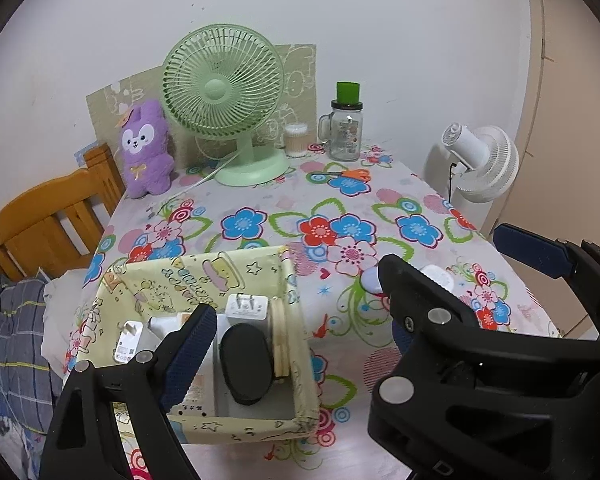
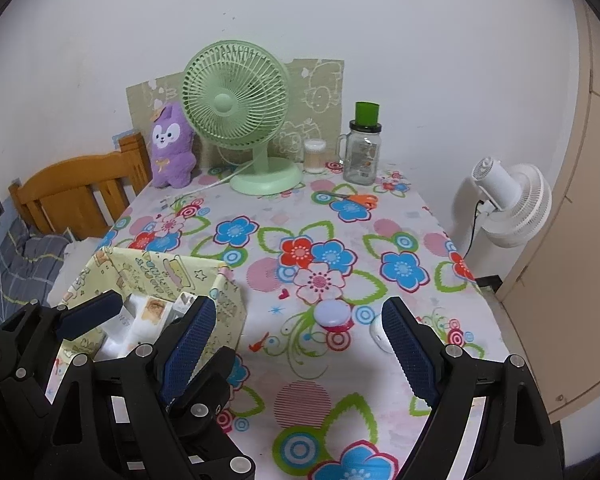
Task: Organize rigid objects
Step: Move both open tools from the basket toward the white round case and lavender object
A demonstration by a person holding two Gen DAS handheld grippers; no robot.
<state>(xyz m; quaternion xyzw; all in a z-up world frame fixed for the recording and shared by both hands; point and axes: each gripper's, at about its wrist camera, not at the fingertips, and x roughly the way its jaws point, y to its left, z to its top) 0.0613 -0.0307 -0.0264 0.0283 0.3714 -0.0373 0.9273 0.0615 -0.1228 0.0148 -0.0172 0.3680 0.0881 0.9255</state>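
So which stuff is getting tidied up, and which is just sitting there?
For tidying:
- yellow storage box
- white chargers
- black oval case
- round white light
- white gadget

Just sitting there:
- green fan
- purple plush
- glass jar mug
- orange scissors
- white fan

Glossy printed tablecloth (image 2: pixel 340 360), matt fabric box (image 1: pixel 296 360), plush toy (image 1: pixel 146 152), wooden headboard (image 1: pixel 40 224).

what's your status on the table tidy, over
Left gripper open, empty, above the yellow storage box. Right gripper open, empty. Round white light and a small white item loose on the tablecloth. Nothing in the way.
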